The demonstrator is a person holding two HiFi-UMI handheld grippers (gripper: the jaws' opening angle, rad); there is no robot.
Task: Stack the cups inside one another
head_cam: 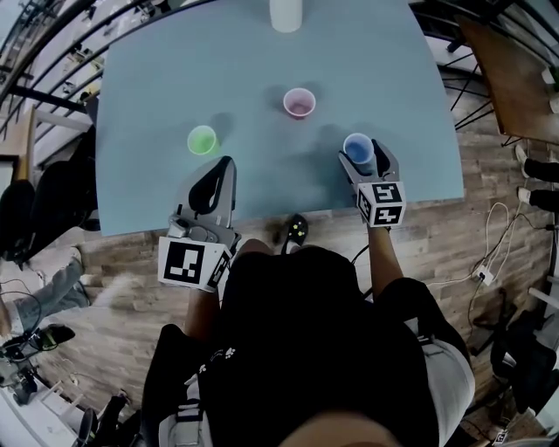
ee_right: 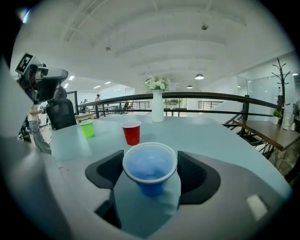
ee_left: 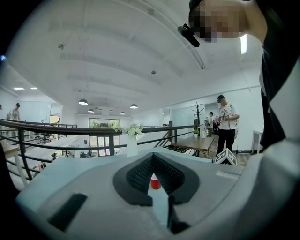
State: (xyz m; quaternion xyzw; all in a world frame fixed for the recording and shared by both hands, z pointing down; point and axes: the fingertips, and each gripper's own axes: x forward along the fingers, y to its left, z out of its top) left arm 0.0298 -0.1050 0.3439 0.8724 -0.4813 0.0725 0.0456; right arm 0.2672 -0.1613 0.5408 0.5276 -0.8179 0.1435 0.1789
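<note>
Three cups stand apart and upright on the pale blue table point(head_cam: 166, 70): a green cup point(head_cam: 202, 140) at the left, a red cup point(head_cam: 299, 103) further back in the middle, a blue cup point(head_cam: 357, 148) near the front right. My right gripper point(head_cam: 363, 162) is open, with the blue cup point(ee_right: 150, 169) standing on the table between its wide-spread pads, which lie close beside its rim. Beyond it are the red cup point(ee_right: 131, 132) and green cup point(ee_right: 87, 129). My left gripper point(head_cam: 224, 168) is shut and empty, just in front of and right of the green cup; the red cup point(ee_left: 155, 183) shows through the slit.
A white vase point(head_cam: 286, 13) with flowers point(ee_right: 157, 84) stands at the table's far edge. Both grippers hang over the table's near edge. A dark chair point(ee_right: 61, 115) stands at the table's left end. Railings, a wooden table point(head_cam: 515, 79) and people are beyond.
</note>
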